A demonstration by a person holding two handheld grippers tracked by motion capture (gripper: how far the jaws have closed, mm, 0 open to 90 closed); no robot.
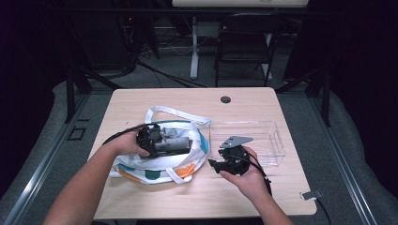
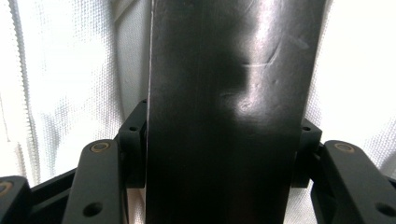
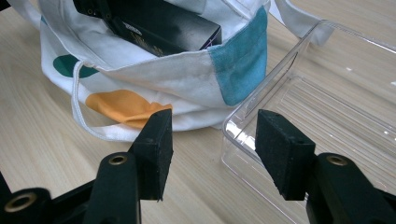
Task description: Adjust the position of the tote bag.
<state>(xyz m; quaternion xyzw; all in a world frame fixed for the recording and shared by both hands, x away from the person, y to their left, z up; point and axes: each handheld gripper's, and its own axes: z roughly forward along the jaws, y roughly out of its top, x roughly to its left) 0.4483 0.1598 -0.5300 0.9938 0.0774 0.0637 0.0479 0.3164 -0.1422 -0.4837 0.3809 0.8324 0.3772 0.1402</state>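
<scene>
A white tote bag [image 1: 155,169] with teal and orange patches lies on the wooden table [image 1: 187,98], left of centre. My left gripper [image 1: 182,142] reaches into its mouth from the left. In the left gripper view a dark glossy box [image 2: 224,70] stands between the pads [image 2: 134,140], touching both, with the bag's white cloth [image 2: 70,84] behind it. My right gripper [image 3: 212,126] stands open and holds nothing, low over the table between the bag [image 3: 163,79] and a clear plastic tray [image 3: 336,107]. The dark box [image 3: 163,28] shows inside the bag's mouth.
The clear tray [image 1: 277,140] sits right of the bag, and nothing shows inside it. A round cable hole [image 1: 225,99] marks the table's far edge. A small grey connector [image 1: 311,194] lies at the front right corner. A chair [image 1: 244,42] stands beyond the table.
</scene>
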